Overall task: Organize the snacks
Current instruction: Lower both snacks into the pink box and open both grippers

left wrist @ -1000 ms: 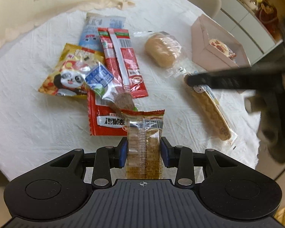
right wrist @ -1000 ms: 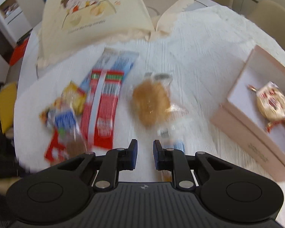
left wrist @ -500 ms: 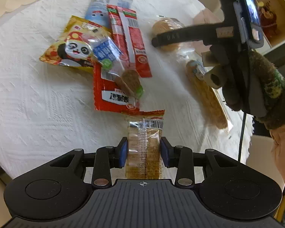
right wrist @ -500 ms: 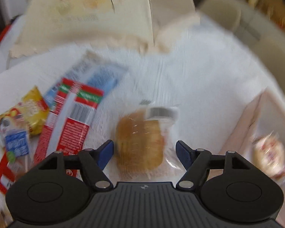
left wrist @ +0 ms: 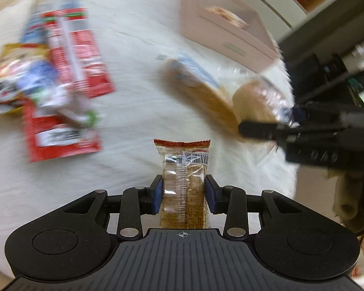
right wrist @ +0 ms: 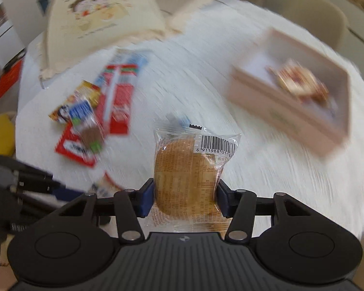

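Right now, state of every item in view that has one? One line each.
left gripper: jaws shut on the wafer pack, held off the table.
right gripper: jaws have just been closing, shut on the round cake pack.
pink box: open, one wrapped snack inside.
long waffle pack: lying on the tablecloth.
snack pile: lying overlapped, untouched.

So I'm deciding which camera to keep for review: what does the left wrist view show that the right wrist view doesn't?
Left wrist only: the left gripper clamping a narrow wafer pack, and a long pastry on the cloth.
Right wrist only: the right gripper closed on a round wrapped bun, and the cartoon-printed cover at the back.
Both: the pink box, the red packets and the white tablecloth.
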Tool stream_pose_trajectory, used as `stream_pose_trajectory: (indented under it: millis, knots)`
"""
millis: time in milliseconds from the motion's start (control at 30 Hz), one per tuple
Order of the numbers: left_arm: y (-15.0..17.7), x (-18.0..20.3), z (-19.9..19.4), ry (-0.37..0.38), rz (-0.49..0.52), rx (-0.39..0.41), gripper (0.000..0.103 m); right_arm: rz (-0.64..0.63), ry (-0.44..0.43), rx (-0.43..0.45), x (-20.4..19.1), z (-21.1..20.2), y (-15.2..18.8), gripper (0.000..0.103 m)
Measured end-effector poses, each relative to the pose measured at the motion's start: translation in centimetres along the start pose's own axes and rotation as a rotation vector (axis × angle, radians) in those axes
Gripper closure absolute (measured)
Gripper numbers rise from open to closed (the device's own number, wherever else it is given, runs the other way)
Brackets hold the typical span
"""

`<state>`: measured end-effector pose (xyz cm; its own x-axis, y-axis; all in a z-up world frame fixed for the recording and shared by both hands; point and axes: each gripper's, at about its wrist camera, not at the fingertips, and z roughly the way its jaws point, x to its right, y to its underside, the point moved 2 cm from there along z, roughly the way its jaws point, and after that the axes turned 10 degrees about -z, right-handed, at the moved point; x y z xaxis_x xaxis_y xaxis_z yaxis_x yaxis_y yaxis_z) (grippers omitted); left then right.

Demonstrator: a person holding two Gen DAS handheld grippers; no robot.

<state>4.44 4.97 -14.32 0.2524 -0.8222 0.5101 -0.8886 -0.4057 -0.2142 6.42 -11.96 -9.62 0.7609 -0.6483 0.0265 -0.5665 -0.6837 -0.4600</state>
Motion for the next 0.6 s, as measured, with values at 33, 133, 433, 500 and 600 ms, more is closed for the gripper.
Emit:
stream_pose_trajectory:
  millis: [33,133,433,500,600]
  knots:
    - [-0.2,0.9,0.0,0.012,0.024,-0.013,0.063,0.022,0.010,-0.005,0.5,-0.5,0.9,0.051]
    - [-1.7,3.9,-1.1,0.041,0.113,0.019,0.063,0.060,0.061,0.017,1.9,-2.4,2.9,0.051]
    - [-14.1,13.3,-4.7,0.122,0.249,0.269,0.062,0.184,0.150,0.206,8.0,-7.8,2.2,0.051]
    - [-18.3,14.7,-3.3,0.165,0.220,0.287,0.059,0.206,0.150,0.236,9.4,-7.9,1.5,0.051]
    - [-23.0,14.4,1.6,0.081,0.143,0.230,0.061,0.224,0.150,0.229,10.7,-7.0,0.5,0.051]
